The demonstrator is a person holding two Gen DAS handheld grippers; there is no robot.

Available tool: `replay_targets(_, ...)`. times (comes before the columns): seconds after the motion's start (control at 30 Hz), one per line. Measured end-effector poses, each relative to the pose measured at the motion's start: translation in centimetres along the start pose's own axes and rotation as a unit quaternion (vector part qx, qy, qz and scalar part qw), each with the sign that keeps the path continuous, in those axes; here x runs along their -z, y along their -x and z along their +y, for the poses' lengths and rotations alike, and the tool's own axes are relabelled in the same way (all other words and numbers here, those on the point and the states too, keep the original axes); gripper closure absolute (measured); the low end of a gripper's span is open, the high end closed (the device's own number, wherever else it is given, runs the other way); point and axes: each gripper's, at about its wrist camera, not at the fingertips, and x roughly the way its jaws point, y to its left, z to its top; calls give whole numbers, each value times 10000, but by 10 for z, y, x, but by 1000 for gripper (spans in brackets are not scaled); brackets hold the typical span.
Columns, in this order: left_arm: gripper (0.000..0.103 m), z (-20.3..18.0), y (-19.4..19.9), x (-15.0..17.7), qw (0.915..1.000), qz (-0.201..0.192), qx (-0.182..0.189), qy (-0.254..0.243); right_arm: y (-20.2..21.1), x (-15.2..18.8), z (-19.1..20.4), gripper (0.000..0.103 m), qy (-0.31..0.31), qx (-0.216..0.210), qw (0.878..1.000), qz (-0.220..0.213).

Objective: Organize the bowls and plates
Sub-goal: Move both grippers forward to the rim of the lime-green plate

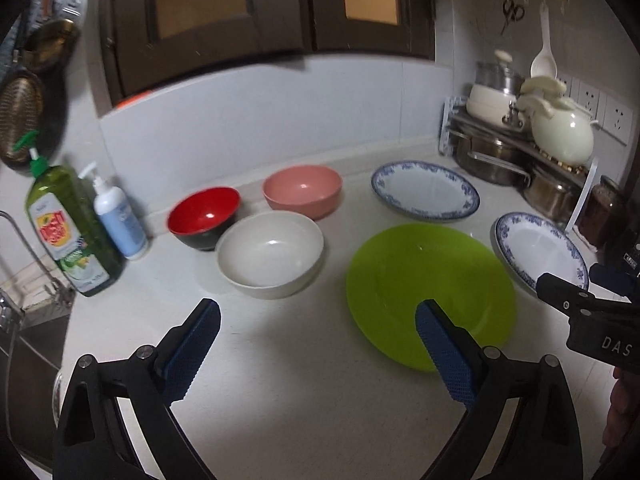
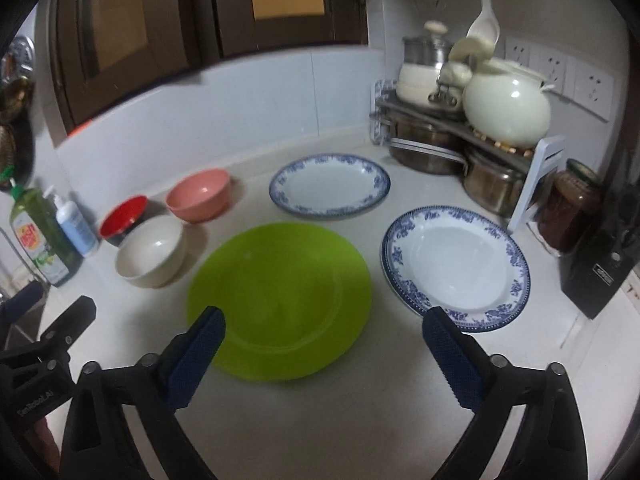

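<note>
Dim indoor light, soft glints in the bowls [image 1: 270, 254], slight blur, dark fisheye-bent corners

White counter with dishes

I see the white counter [image 2: 320, 420] carrying a green plate [image 2: 280, 296], two blue-rimmed plates [image 2: 330, 186] [image 2: 456, 268], three bowls, red [image 1: 204, 216], pink [image 1: 303, 190] and white [image 1: 270, 254], and two soap bottles [image 1: 72, 228] at the left.
</note>
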Motion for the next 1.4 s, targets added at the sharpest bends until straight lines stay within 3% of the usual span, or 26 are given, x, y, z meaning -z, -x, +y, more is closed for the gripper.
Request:
replay_targets(0.37, 16, -21, -75, -13, 9969, 660, 305, -315, -66, -12, -13, 15, -248, 1, 9965, 794)
replay_targets(0.43, 19, -23, -88, -12, 9955, 811, 385, -308, -77, -13, -16, 22, -325, -20, 9951, 931)
replay_targets(0.63, 26, -29, -117, -10, 9920, 1143, 477, -230, -108, -15, -22, 27, -319, -1, 9909, 1308)
replay_targets(1.03, 36, -38, -152, -11, 9874, 1454, 607, -150, -143, -17, -30, 39, -463, -94, 9860, 1601)
replay_targets(1.4, 54, -44, -167, -12, 9842, 1628, 682, -161, -155, -23, -34, 47, -384, -3, 9855, 1650)
